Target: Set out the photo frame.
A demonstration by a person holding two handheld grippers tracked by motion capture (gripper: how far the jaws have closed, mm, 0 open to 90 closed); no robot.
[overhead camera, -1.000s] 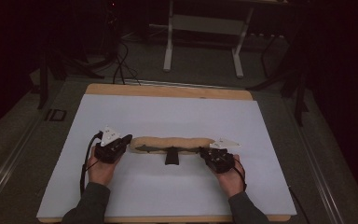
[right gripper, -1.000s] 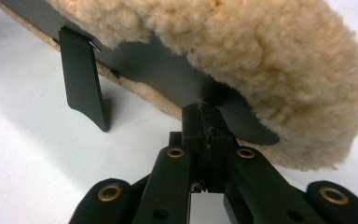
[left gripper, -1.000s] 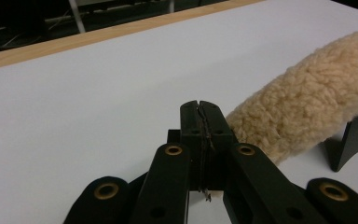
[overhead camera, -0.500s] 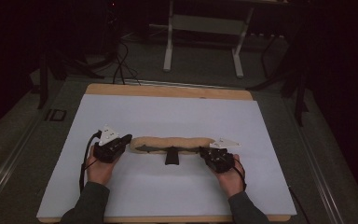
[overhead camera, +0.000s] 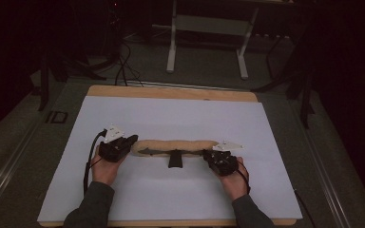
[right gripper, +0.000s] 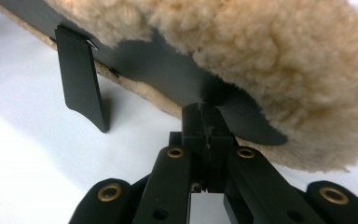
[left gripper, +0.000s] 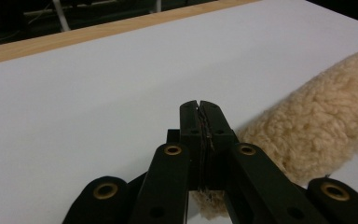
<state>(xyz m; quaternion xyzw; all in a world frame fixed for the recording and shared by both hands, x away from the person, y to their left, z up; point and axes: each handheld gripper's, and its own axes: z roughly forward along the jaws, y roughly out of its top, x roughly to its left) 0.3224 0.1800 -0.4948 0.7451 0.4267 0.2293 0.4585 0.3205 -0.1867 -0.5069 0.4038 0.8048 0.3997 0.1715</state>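
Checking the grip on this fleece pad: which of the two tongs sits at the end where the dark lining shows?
The right tongs: their tips meet the dark lining of the fleece pad. The left tongs are beside plain fleece.

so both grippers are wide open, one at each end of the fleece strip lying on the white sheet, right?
Not wide open: both are shut. The left gripper view and the right gripper view each show the jaws pressed together. The rest holds: one sits at each end of the fleece strip on the white sheet.
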